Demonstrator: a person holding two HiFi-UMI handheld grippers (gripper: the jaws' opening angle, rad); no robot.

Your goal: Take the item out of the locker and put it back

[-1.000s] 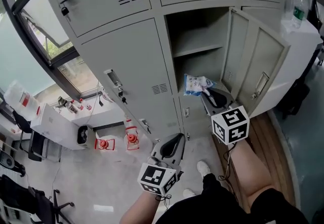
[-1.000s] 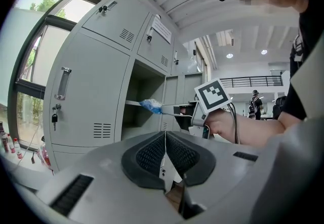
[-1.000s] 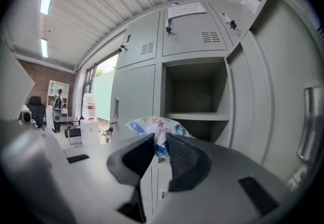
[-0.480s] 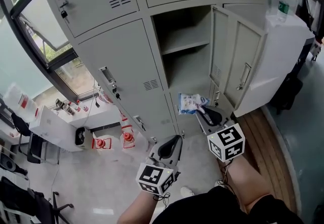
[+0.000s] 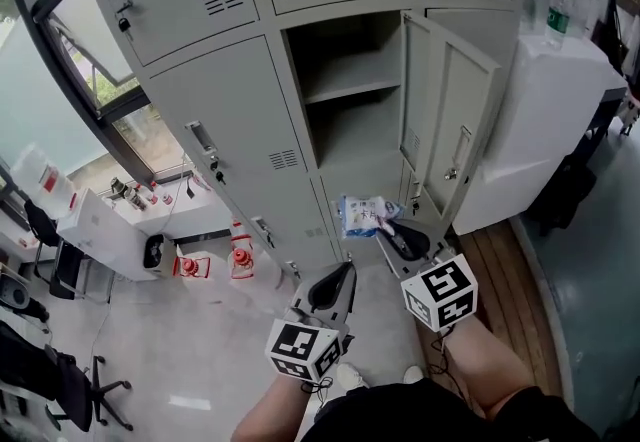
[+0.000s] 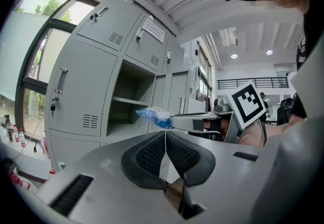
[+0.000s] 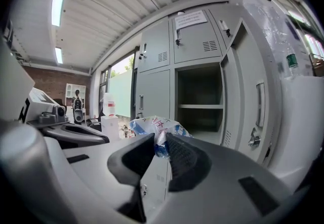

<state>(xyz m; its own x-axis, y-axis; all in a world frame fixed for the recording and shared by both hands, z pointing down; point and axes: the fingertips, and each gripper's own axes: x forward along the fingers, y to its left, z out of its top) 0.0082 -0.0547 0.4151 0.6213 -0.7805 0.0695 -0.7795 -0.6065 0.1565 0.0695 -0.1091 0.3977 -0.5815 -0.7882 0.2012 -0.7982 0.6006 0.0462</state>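
Since a second back, the right gripper had pulled the bag further out and lower, clear of the one open locker. Two grippers, one bag: right jaws pinched partway shut on the bag's edge, left gripper closed tight with nothing in it. Bag hung just outside the locker, near its door; one shelf inside.

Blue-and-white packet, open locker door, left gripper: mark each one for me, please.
blue-and-white packet (image 5: 360,214): head view, middle of its printed front.
open locker door (image 5: 450,90): head view, inner face above the handle.
left gripper (image 6: 165,136): left gripper view, where its shut fingers meet.
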